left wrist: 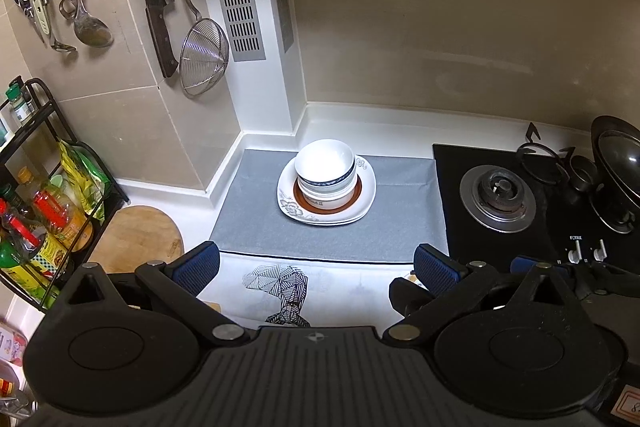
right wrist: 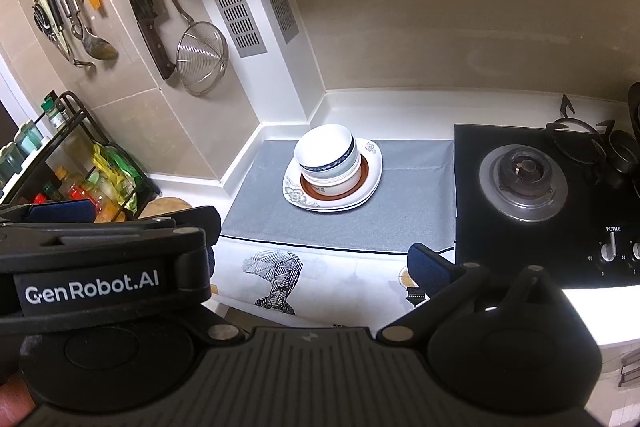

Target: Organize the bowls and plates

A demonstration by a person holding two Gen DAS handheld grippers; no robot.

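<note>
Left gripper (left wrist: pixel 316 267) jaws spread wide, nothing between the blue textured pads (left wrist: pixel 200 263), hovering over a white printed cloth (left wrist: pixel 280 291). Right gripper (right wrist: pixel 316 263) also wide apart and empty; its left finger is partly hidden behind the left gripper's black body. Ahead on a grey fabric mat (left wrist: pixel 248 219): stacked glossy white bowls (left wrist: pixel 326 167), top one tilted, blue-banded rim, sitting on a brown-ringed plate (left wrist: pixel 356 193) atop square-ish floral white plates (left wrist: pixel 290 203). Black glass stove (left wrist: pixel 500 195) to the right, wire strainer (left wrist: pixel 204 57) hanging on the tiled wall.
</note>
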